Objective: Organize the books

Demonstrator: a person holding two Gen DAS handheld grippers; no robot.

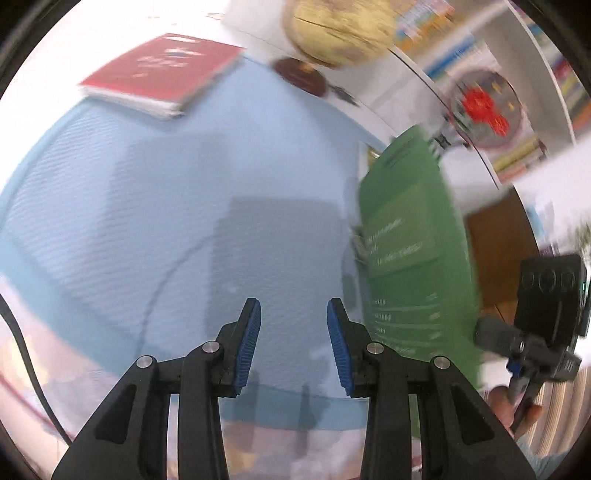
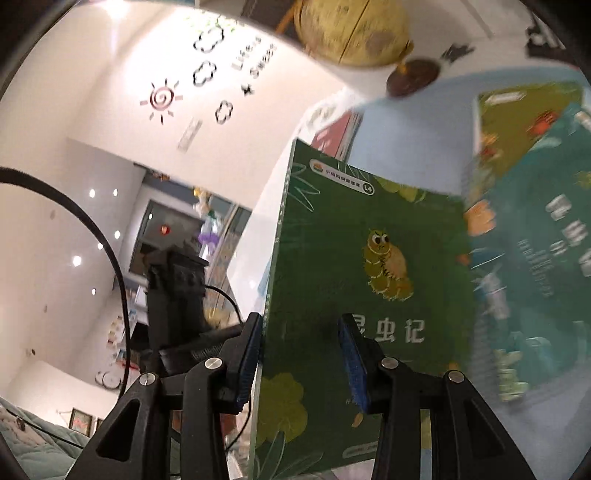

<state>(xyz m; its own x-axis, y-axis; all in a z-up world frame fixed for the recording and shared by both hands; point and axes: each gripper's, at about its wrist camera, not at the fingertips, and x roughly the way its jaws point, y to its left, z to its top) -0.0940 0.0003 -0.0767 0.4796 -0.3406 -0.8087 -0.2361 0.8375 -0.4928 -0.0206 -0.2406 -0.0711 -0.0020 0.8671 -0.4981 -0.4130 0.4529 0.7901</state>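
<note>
My right gripper [image 2: 300, 325] is shut on a green book with a caterpillar on its cover [image 2: 369, 266]. One pad presses the front cover and the other sits behind the spine edge, holding the book upright above the table. In the left wrist view the same green book [image 1: 413, 251] stands on edge at the right. My left gripper [image 1: 293, 314] hovers over the light blue tablecloth [image 1: 184, 206], open, with nothing between its blue pads. A red book [image 1: 162, 74] lies flat at the far left of the table. The scene is motion-blurred.
A teal book [image 2: 535, 240] and a yellow-green book [image 2: 524, 122] lie on the blue cloth to the right. A yellow globe [image 1: 340, 29] on a dark base [image 1: 299, 74] stands at the table's back. Bookshelves [image 1: 517, 155] line the right side. A hand [image 1: 506, 402] holds the right tool.
</note>
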